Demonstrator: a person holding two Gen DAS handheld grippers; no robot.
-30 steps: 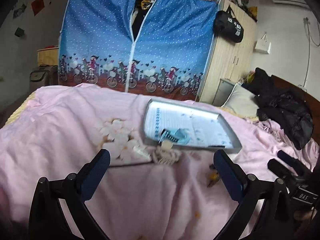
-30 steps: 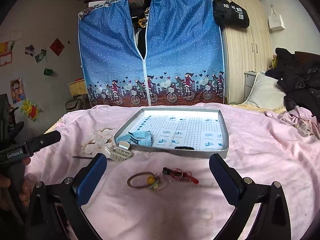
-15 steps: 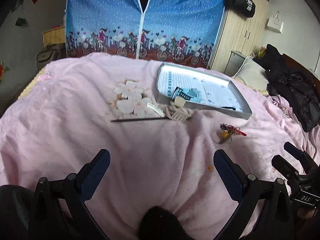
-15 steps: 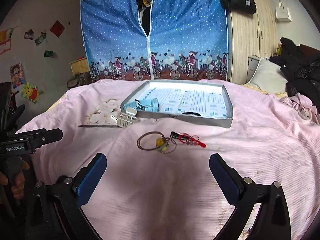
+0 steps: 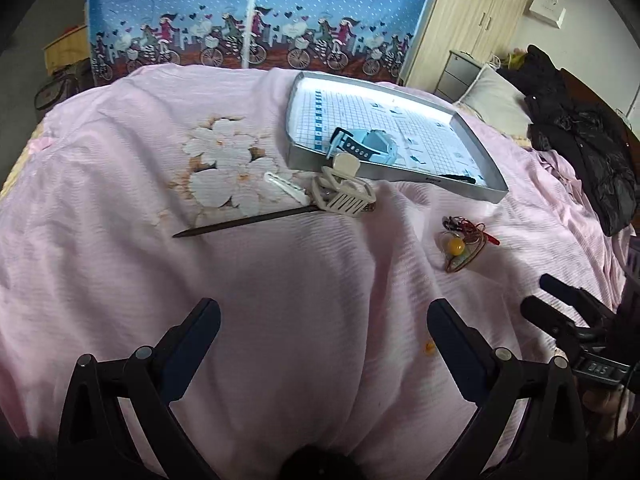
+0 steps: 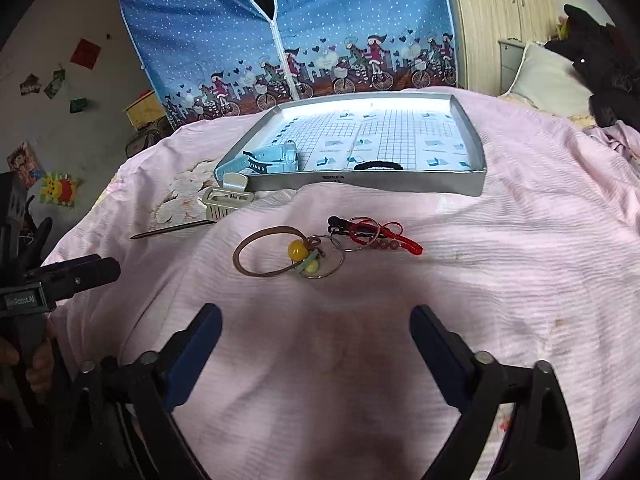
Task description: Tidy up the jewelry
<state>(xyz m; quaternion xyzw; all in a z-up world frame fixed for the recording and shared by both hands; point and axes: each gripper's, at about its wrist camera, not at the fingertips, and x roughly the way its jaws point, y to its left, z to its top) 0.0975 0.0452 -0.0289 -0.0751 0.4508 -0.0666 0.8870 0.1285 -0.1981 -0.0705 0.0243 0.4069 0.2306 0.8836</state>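
Two claws: the left gripper (image 5: pixel 323 322) and the right gripper (image 6: pixel 316 330) both hover over the near part of the pink bedspread (image 6: pixel 520 264), fingers wide apart, nothing held.
Tray: the grey tray (image 6: pixel 472 184) sits on the far side of the bed, with a grid-printed paper lining.
Already inside: a light blue watch (image 6: pixel 266 160) lies in the tray's near left corner, its strap hanging over the rim; a black hair tie (image 6: pixel 378 165) rests by the near wall.
Loose pile: a brown elastic loop (image 6: pixel 264 250) with a yellow bead (image 6: pixel 297 249), thin metal rings (image 6: pixel 332 256) and a red cord bracelet (image 6: pixel 386 236) lie tangled on the bedspread, near the right gripper.
Left group: a cream hair claw clip (image 5: pixel 344 196), a white hair clip (image 5: pixel 286 188) and a dark hair stick (image 5: pixel 244 222) lie just outside the tray's near left corner.
Handling: the pile looks light, limp and likely to snag; pinching the bead or the knotted cord seems safest. The stick is stiff and thin, best taken mid-length.
Writing: "GenRobot.AI" on the left gripper's body, seen from the right wrist, partly blurred; the label on the tray's near wall is too small to read.
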